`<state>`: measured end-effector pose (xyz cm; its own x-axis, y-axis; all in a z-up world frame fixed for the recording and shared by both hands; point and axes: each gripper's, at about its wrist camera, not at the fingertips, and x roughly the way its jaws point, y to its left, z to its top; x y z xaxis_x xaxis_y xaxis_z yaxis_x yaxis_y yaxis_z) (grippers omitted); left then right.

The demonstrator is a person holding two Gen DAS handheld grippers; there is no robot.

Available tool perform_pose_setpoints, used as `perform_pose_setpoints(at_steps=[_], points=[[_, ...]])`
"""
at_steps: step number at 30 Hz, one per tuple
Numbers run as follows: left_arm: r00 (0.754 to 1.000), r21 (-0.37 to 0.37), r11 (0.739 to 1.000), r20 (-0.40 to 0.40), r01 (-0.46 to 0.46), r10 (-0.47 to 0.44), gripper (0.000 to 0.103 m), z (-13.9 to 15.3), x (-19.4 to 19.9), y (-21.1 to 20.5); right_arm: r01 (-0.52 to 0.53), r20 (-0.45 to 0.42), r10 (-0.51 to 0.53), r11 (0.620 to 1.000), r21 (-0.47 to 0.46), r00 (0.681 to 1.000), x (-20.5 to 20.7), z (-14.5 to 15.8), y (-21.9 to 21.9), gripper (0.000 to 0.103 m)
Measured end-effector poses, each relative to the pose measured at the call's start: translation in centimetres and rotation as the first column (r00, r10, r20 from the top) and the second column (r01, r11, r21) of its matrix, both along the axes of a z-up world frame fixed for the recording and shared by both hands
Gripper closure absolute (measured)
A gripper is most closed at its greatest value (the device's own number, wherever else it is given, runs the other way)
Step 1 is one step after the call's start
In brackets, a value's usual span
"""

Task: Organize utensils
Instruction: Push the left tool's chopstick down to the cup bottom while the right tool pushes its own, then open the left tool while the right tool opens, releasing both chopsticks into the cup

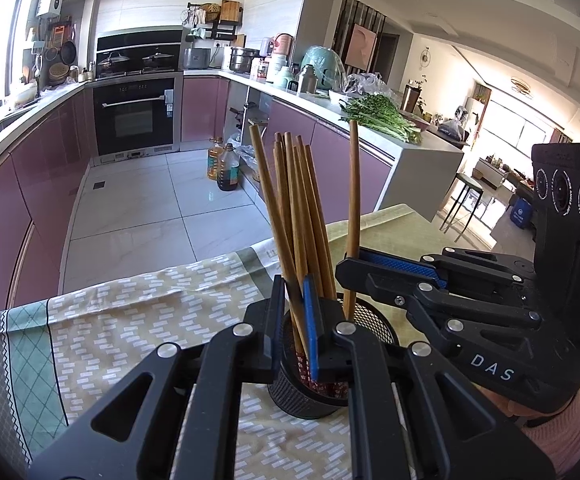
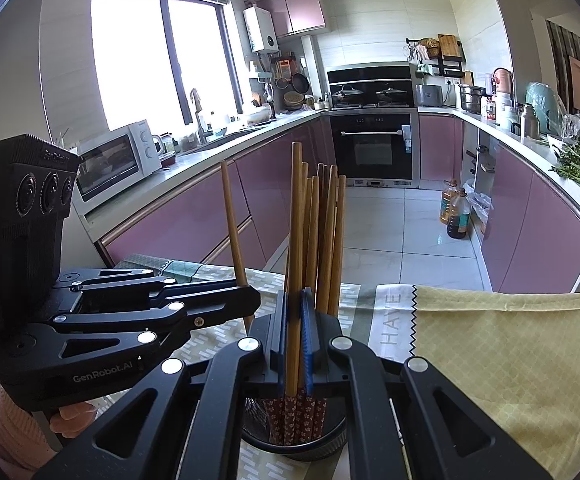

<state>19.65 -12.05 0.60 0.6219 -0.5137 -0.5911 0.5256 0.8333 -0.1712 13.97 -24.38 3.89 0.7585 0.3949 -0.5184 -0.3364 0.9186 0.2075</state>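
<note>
Chopsticks (image 1: 294, 216) stand bunched in a black mesh holder (image 1: 310, 384) on a table, their patterned ends down in the cup. The left gripper (image 1: 294, 320) has its blue-padded jaws pressed on one chopstick of the bunch, right above the holder's rim. The right gripper (image 2: 295, 320) likewise pinches a single chopstick (image 2: 295, 248) upright over the holder; in the left wrist view its jaws come in from the right, pinching that lone stick (image 1: 353, 188) apart from the bunch. The two grippers sit close beside each other over the cup.

Under the holder lies a tablecloth (image 1: 130, 320) with pale dashes and a green diamond border; a yellow cloth (image 2: 502, 340) lies to the right. Beyond the table, a white tiled floor (image 1: 138, 200) runs between pink cabinets (image 2: 194, 216) to a built-in oven (image 1: 134, 120). Oil bottles (image 1: 224, 166) stand on the floor, leafy greens (image 1: 382, 116) lie on the counter, and a white microwave (image 2: 118, 160) sits beneath a bright window (image 2: 146, 60).
</note>
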Motion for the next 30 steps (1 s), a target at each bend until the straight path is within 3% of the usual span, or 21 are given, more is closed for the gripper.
perform_pose_setpoints(at_steps=[14,21,24,28,30], points=[[1.0,0.002,1.0,-0.018,-0.011,0.011,0.093,-0.8,0.4,0.0,0.012,-0.01,-0.012,1.0,-0.003,1.0,0.6,-0.3,0.1,0.096],[1.0,-0.021,1.0,-0.015,-0.004,0.004,0.075,-1.1,-0.2,0.7,0.013,-0.012,-0.013,1.0,0.003,1.0,-0.1,-0.9,0.0,0.095],[0.999,-0.025,0.999,0.013,-0.036,0.037,0.071,-1.1,-1.1,1.6,0.013,0.004,-0.013,1.0,0.007,1.0,-1.3,-0.9,-0.1,0.082],[0.989,-0.043,0.993,0.089,-0.111,0.115,0.051,-0.4,-3.2,3.6,0.023,0.052,-0.023,1.0,0.004,0.998,-3.4,-0.5,0.1,0.054],[0.978,-0.039,0.987,0.135,-0.157,0.16,0.041,-0.1,-4.6,4.7,0.034,0.084,-0.033,0.999,-0.005,0.996,-4.6,-0.4,0.1,0.045]])
